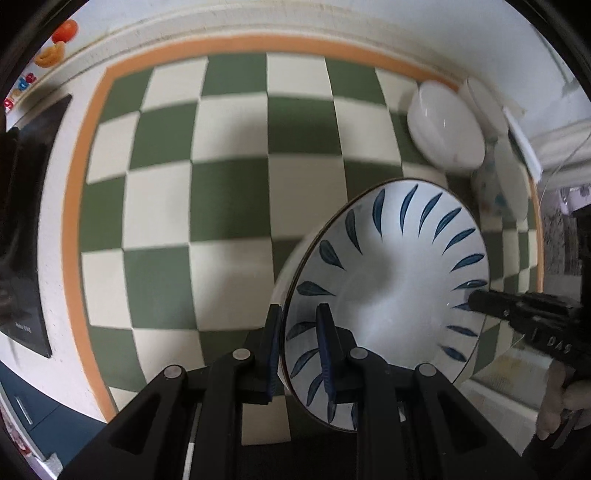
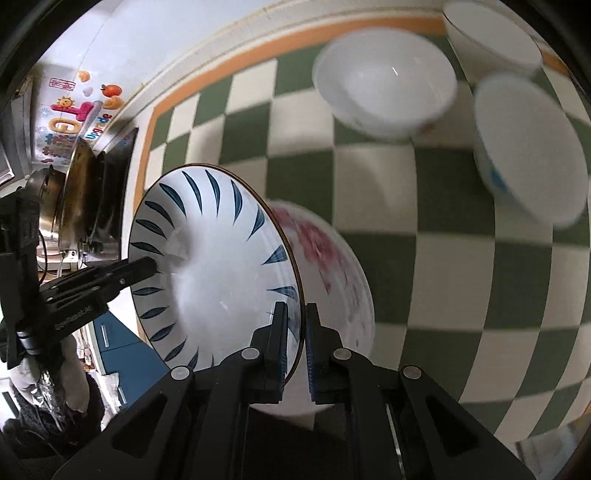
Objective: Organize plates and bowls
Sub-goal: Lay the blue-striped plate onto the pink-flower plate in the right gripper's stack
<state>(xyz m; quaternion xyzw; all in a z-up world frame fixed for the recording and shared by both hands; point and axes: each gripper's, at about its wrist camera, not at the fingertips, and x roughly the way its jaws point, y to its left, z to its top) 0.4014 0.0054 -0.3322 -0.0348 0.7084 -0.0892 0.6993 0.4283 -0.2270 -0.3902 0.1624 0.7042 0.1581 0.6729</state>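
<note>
A white bowl with blue leaf strokes [image 1: 391, 291] is held by both grippers above the checkered cloth. My left gripper [image 1: 297, 332] is shut on its near rim, one finger outside and one inside. The right gripper reaches in from the right edge of that view [image 1: 491, 302]. In the right wrist view my right gripper [image 2: 295, 328] is shut on the opposite rim of the same bowl [image 2: 218, 273], and the left gripper shows at the left [image 2: 140, 269]. A bowl with pink flowers [image 2: 332, 266] sits directly under the blue one; whether they touch is unclear.
White bowls stand at the far right of the green and cream checkered cloth [image 1: 229, 206]: one plain [image 2: 384, 81], one with blue marks [image 2: 528, 147], one at the corner [image 2: 491, 33]. A dark slab [image 1: 26, 229] lies left of the cloth. Metal pots [image 2: 74, 199] stand at the left.
</note>
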